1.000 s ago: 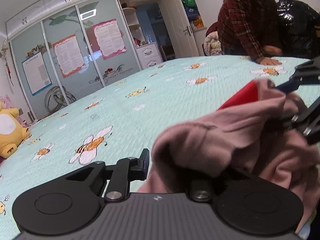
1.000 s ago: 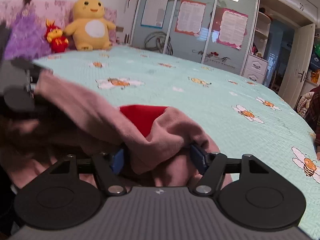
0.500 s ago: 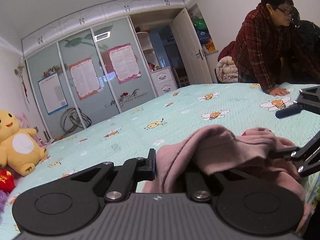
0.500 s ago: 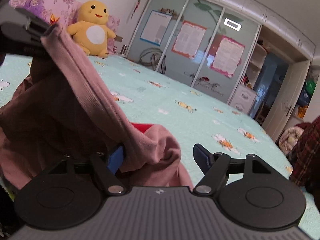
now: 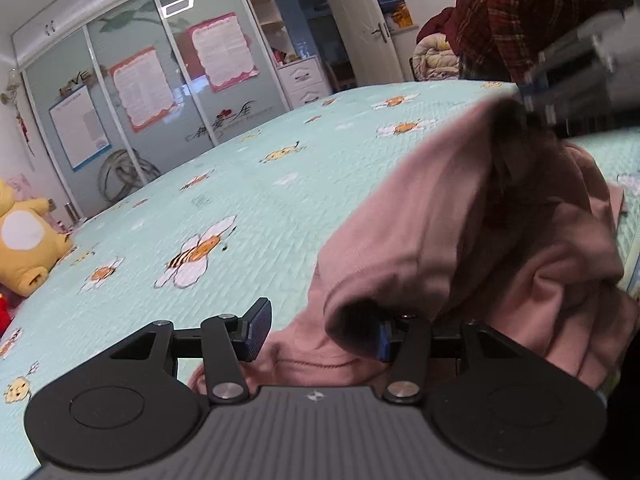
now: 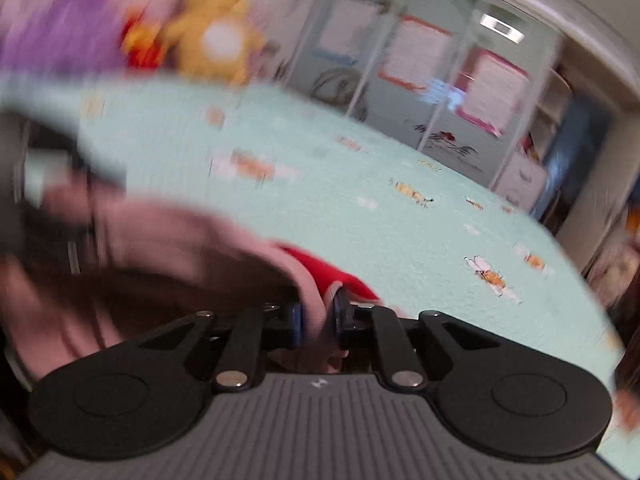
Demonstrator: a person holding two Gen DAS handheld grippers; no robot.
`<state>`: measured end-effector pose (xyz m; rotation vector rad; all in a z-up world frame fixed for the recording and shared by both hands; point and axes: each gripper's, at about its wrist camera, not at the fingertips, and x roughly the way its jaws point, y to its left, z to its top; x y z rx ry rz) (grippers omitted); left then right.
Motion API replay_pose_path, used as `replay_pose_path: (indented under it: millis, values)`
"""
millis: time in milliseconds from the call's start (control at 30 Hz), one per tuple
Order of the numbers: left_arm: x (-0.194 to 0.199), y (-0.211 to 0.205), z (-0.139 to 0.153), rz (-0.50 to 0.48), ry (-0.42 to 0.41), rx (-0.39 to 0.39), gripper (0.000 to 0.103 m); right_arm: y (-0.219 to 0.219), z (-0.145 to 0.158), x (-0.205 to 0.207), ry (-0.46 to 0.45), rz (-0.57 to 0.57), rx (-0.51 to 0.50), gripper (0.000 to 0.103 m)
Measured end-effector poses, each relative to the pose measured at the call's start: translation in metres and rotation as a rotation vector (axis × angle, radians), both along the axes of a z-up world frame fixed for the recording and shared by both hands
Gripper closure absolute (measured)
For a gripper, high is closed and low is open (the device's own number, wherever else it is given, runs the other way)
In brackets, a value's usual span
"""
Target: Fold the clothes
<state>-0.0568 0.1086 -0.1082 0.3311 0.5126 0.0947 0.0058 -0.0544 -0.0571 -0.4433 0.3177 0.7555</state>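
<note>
Already our right gripper [image 6: 318, 320] has just closed, pinching a hem of the soft pink fleece garment [image 5: 460, 240] with its red lining [image 6: 332, 276]. Our left gripper [image 5: 316, 330] has just opened, cloth draped over one pad, nothing pinched. Limp and light, the garment sags onto the mint bee-print bedspread [image 5: 248, 200]; hems grip best. Both grippers tilt downward.

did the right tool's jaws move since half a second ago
Yes. The right tool has just been closing, now pinching the pink garment above the bee-print bedspread.
</note>
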Motion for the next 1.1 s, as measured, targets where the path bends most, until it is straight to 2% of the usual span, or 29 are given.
replay_pose_path:
  millis: [100, 200, 333, 400, 433, 567, 700, 767, 800, 833, 867, 900, 933, 1033, 1100]
  values:
    - [0.003, -0.007, 0.004, -0.013, -0.01, -0.005, 0.05, -0.004, 0.027, 0.003, 0.02, 0.016, 0.081, 0.091]
    - [-0.001, -0.016, 0.009, -0.049, -0.03, -0.012, 0.048, -0.01, 0.047, 0.007, 0.082, 0.006, 0.2, 0.093]
    - [-0.001, -0.019, 0.014, -0.059, -0.045, -0.005, 0.05, -0.022, 0.063, 0.006, 0.128, 0.021, 0.307, 0.093]
    - [-0.003, -0.012, 0.022, -0.039, -0.073, -0.04, 0.074, -0.024, 0.068, 0.001, 0.136, 0.041, 0.328, 0.093]
    - [-0.005, -0.008, 0.028, -0.023, -0.094, -0.06, 0.092, -0.026, 0.07, -0.001, 0.137, 0.044, 0.337, 0.093]
    - [-0.019, 0.003, 0.063, 0.01, -0.198, -0.081, 0.095, -0.038, 0.071, -0.001, 0.148, 0.025, 0.352, 0.093]
    - [-0.032, 0.003, 0.098, 0.011, -0.266, -0.03, 0.095, -0.043, 0.067, 0.006, 0.197, 0.009, 0.367, 0.093]
    - [-0.036, 0.002, 0.11, 0.016, -0.287, -0.005, 0.095, -0.047, 0.064, 0.003, 0.221, 0.021, 0.391, 0.089]
    - [-0.036, 0.003, 0.112, 0.023, -0.285, -0.002, 0.096, -0.049, 0.061, -0.001, 0.224, 0.032, 0.397, 0.08]
    - [-0.036, 0.005, 0.111, 0.029, -0.279, -0.003, 0.096, -0.051, 0.057, -0.007, 0.224, 0.044, 0.398, 0.059]
    - [-0.036, 0.006, 0.109, 0.038, -0.27, -0.004, 0.095, -0.052, 0.052, -0.013, 0.214, 0.057, 0.39, 0.045]
    - [-0.036, 0.008, 0.105, 0.047, -0.259, -0.01, 0.095, -0.054, 0.046, -0.021, 0.198, 0.069, 0.374, 0.025]
    - [-0.037, 0.009, 0.101, 0.055, -0.25, -0.02, 0.095, -0.053, 0.038, -0.029, 0.18, 0.079, 0.34, 0.022]
    - [-0.039, 0.008, 0.094, 0.056, -0.237, -0.032, 0.095, -0.043, 0.006, -0.051, 0.137, 0.091, 0.176, 0.022]
    - [-0.041, 0.003, 0.095, 0.044, -0.239, -0.018, 0.095, -0.031, -0.014, -0.067, 0.065, 0.089, 0.07, 0.022]
